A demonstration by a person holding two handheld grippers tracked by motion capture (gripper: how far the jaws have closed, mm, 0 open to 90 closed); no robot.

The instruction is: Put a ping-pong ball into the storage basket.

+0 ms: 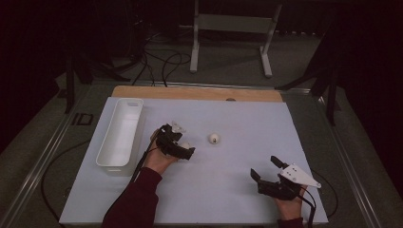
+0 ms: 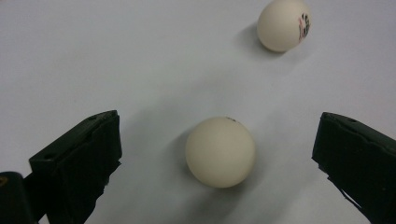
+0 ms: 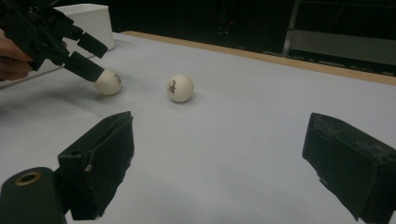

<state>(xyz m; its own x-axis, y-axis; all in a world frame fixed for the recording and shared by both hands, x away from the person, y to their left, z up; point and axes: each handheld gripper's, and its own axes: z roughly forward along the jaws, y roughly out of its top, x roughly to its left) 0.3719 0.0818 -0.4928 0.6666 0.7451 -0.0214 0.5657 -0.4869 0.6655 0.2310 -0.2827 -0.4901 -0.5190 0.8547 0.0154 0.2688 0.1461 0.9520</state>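
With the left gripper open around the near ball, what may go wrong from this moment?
1. The near ball lies loose on the smooth white table between the open jaws of the left gripper; if one jaw touches first, the ball may roll away.
2. The second ball lies close by, so a nudged ball might knock it.
3. The white bin stands beside the left hand; a quick swing may bump it.

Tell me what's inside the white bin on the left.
The white bin looks empty in the high view, though its near wall hides a strip of the floor. Both balls lie outside it on the table.
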